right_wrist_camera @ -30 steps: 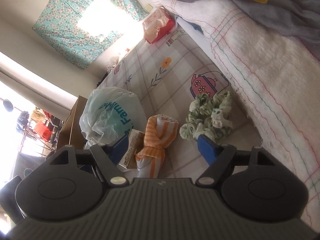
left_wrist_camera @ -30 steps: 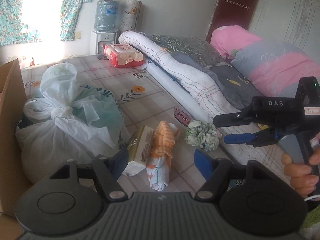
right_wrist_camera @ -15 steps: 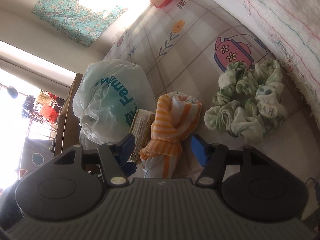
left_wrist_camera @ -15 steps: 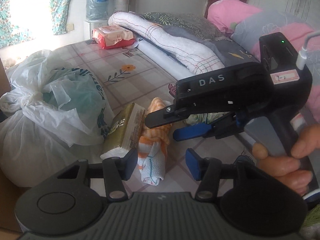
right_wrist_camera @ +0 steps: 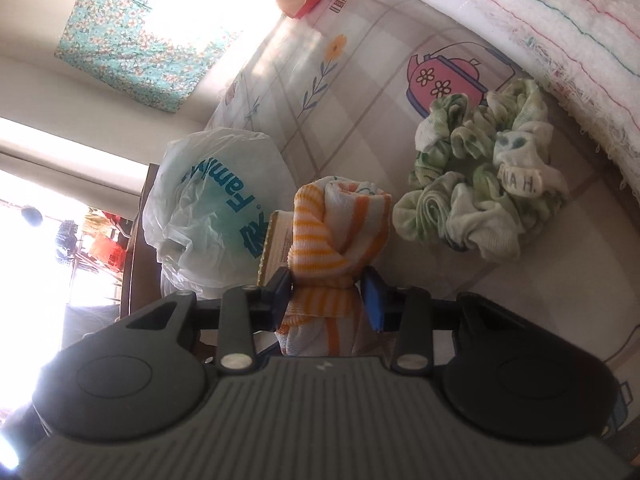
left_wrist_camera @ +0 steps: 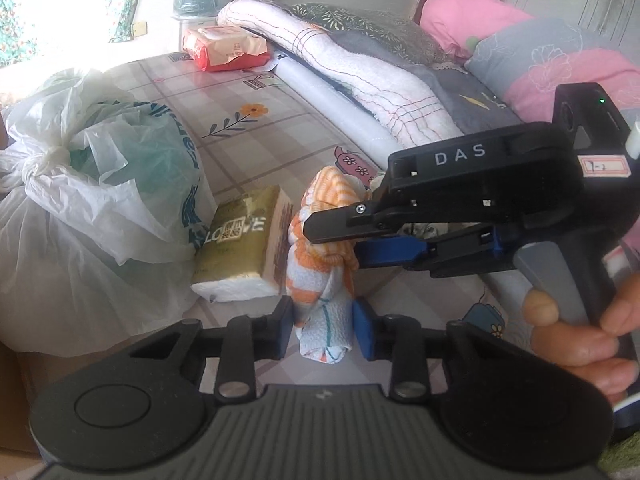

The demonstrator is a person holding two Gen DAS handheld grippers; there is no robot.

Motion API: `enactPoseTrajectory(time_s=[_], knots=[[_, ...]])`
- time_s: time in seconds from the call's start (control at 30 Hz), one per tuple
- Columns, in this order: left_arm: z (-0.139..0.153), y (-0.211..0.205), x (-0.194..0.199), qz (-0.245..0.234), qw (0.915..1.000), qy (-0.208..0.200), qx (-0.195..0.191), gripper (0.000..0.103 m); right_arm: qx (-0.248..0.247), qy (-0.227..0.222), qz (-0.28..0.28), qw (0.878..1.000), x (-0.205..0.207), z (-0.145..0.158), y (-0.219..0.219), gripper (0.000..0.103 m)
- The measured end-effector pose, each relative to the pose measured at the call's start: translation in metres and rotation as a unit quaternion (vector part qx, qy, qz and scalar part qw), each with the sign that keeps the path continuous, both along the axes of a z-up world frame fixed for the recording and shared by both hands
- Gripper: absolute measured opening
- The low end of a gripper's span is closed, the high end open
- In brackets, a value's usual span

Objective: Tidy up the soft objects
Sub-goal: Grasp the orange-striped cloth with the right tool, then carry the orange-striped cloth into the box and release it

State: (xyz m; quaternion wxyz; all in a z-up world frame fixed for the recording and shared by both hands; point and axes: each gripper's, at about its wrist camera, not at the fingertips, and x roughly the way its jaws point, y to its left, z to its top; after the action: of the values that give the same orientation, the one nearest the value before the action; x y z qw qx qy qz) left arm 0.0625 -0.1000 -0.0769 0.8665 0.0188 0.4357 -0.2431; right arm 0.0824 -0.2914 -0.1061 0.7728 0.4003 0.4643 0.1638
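Observation:
A knotted orange-and-white striped towel (left_wrist_camera: 320, 280) lies on the checked bed sheet (left_wrist_camera: 224, 96). My left gripper (left_wrist_camera: 323, 330) is shut on its near white end. My right gripper (right_wrist_camera: 329, 294) is shut on its orange knotted middle (right_wrist_camera: 340, 236); it reaches in from the right in the left wrist view (left_wrist_camera: 340, 236). A green-and-white scrunchie (right_wrist_camera: 480, 196) lies to the right of the towel, mostly hidden behind the right gripper in the left wrist view.
A gold tissue pack (left_wrist_camera: 240, 248) lies just left of the towel. Tied plastic bags (left_wrist_camera: 92, 184) sit further left. A rolled white blanket (left_wrist_camera: 352, 76), pillows (left_wrist_camera: 560, 60) and a red wipes pack (left_wrist_camera: 226, 46) lie behind.
Both grippers moved in on the towel and closed on it: the left on the near end, the right on the knot.

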Motion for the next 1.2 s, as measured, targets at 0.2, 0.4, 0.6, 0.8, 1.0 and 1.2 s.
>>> enactPoseTrajectory(time_s=[0.2, 0.4, 0.6, 0.8, 1.0, 1.2], knots=[[0.027, 0.008, -0.018, -0.013, 0.9983, -0.044, -0.036, 0.033, -0.017, -0.045, -0.010, 0.999, -0.021, 0.036, -0.005, 0.037], [0.065, 0.046, -0.033, 0.023, 0.9926, -0.101, -0.064, 0.033, -0.040, -0.110, 0.022, 0.993, -0.026, 0.091, 0.021, 0.037], [0.101, 0.126, -0.048, 0.116, 0.9800, -0.147, -0.068, 0.033, -0.047, -0.172, 0.113, 0.977, -0.002, 0.144, 0.105, 0.037], [0.104, 0.212, -0.055, 0.230, 0.9635, -0.125, -0.055, 0.033, -0.058, -0.181, 0.236, 0.953, 0.034, 0.164, 0.229, 0.037], [0.075, 0.275, -0.046, 0.295, 0.9535, -0.021, -0.056, 0.033, -0.100, -0.128, 0.334, 0.928, 0.048, 0.143, 0.337, 0.037], [0.062, 0.299, -0.053, 0.310, 0.9483, 0.009, -0.068, 0.048, -0.141, -0.077, 0.377, 0.912, 0.043, 0.119, 0.387, 0.037]])
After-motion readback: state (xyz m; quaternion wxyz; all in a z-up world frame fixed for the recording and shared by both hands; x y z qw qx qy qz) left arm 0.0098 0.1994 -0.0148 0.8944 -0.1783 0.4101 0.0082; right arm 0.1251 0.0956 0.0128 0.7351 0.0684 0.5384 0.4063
